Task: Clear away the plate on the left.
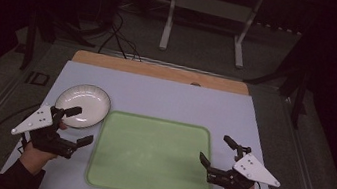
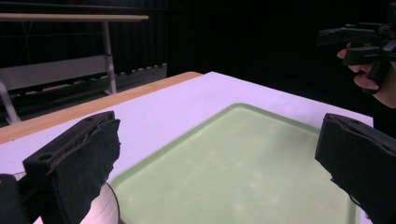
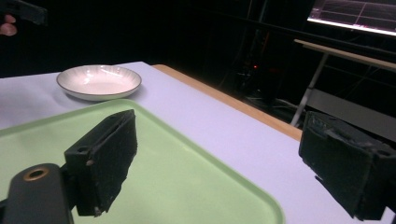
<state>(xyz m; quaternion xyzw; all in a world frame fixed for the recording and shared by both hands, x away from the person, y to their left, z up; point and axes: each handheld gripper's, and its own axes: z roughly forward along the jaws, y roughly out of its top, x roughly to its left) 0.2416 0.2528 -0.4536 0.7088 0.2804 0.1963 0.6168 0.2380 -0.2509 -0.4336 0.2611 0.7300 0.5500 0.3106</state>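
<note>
While both hands hovered over the table [image 1: 157,90], the left gripper [image 1: 78,125] had jaws wide apart w/ nothing between, a white plate [image 1: 83,106] just beyond and under its upper jaw. Right gripper [image 1: 217,152]: jaws likewise apart, unloaded, at the right edge of the green tray [image 1: 150,155], which lay btwn the two.
</note>
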